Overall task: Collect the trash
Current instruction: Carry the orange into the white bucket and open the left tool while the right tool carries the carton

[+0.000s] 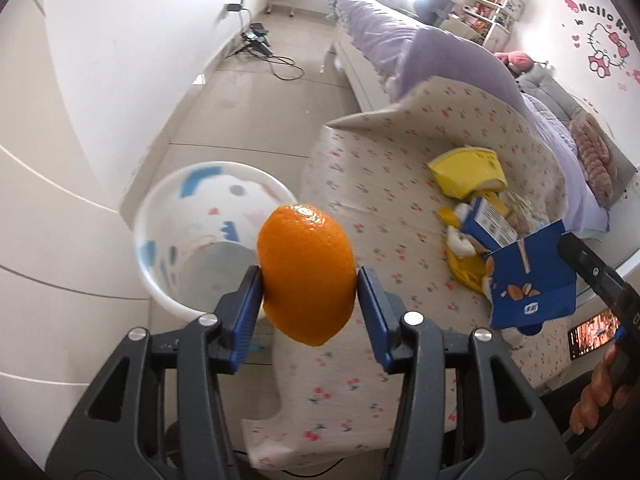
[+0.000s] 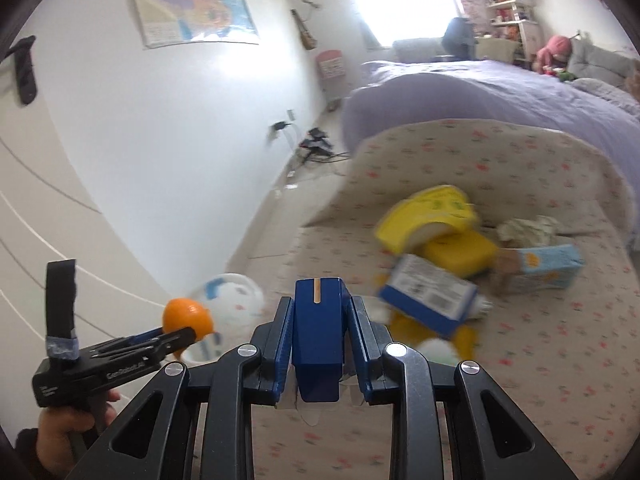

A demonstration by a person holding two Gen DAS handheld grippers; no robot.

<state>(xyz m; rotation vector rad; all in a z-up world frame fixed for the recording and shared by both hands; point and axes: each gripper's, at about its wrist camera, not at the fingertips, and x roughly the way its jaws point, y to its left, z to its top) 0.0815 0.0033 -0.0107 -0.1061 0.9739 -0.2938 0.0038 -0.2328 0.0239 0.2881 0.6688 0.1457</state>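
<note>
A: What is the left gripper [image 1: 309,280] carrying?

B: A round orange fruit with dimpled, glossy peel [image 1: 306,274]. The blue pads are pressing on its two sides, with the jaws standing partly apart around it. It is hanging in the air, in front of the white plastic bin with blue and pink prints [image 1: 208,236], which is standing on the pale tiled floor [image 1: 256,100] just off the left edge of the cloth-covered table.

A: And the right gripper [image 2: 318,344]?

B: Its jaws are sitting nearly closed, pinching a dark blue cardboard carton with a gabled top [image 2: 319,340]. The carton is creased and flattened, and a pale stripe is running down its top. It is being held above the near part of the table.

A: What is lying on the table?

B: The cream cloth with small red flower print [image 2: 540,332] is covering it, its far edge curling upward. Near the far right corner a heap is sitting: a crumpled yellow plastic bag [image 2: 432,216], a blue and white rectangular cardboard box with fine print [image 2: 430,300], a light blue carton lying on its side [image 2: 540,270] and a wad of crumpled paper [image 2: 528,228].

A: Beyond that?

B: A bed with a smooth lilac quilt [image 2: 500,92] is running along the far side of the table.
</note>
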